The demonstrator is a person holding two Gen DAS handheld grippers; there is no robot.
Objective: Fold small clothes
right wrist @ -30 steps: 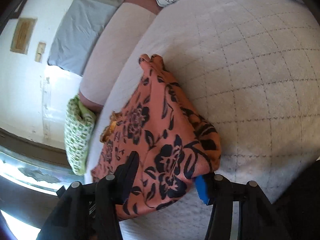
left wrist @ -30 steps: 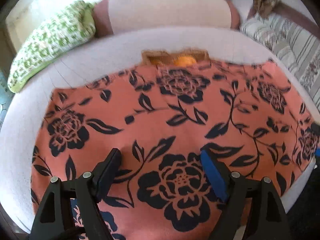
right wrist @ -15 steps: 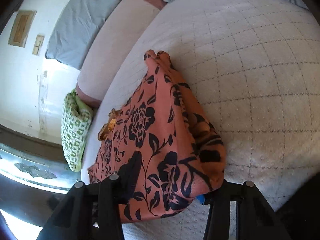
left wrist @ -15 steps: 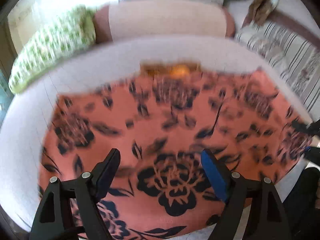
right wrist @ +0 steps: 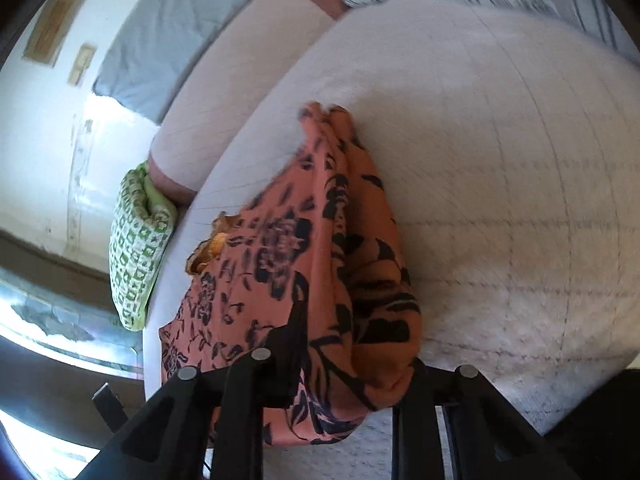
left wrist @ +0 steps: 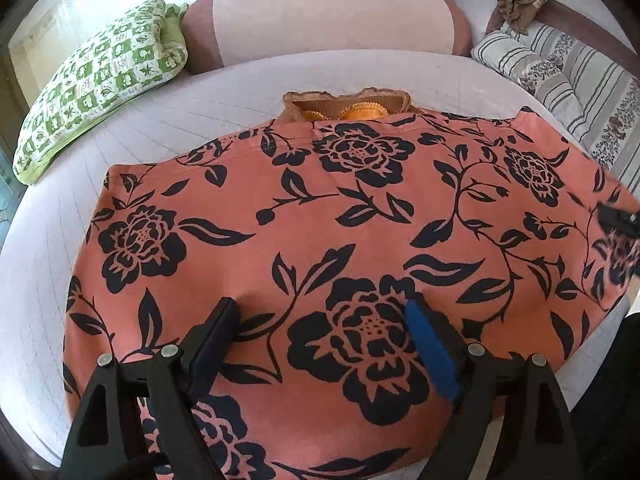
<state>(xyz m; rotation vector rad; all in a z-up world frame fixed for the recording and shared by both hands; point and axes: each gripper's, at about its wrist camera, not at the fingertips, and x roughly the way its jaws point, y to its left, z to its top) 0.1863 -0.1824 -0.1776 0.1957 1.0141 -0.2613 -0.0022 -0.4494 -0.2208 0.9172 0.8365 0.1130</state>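
Observation:
A salmon garment with black flowers (left wrist: 328, 216) lies spread on a pale quilted bed (left wrist: 48, 272). A brown and orange knit piece (left wrist: 348, 106) peeks out at its far edge. My left gripper (left wrist: 320, 312) is open, its fingers resting on the cloth's near part. In the right wrist view the same garment (right wrist: 288, 248) is bunched, and my right gripper (right wrist: 356, 364) has its fingers closed in around the cloth's right end, which drapes over the jaws. That gripper shows at the far right edge of the left wrist view (left wrist: 618, 220).
A green patterned pillow (left wrist: 100, 80) lies at the far left and a pink bolster (left wrist: 324, 24) along the headboard. Striped pillows (left wrist: 560, 72) lie at the far right. The bed's near edge runs just below both grippers.
My right gripper has moved forward and closed on the garment's right end, lifting it into a bunch. My left gripper stays open over the cloth.

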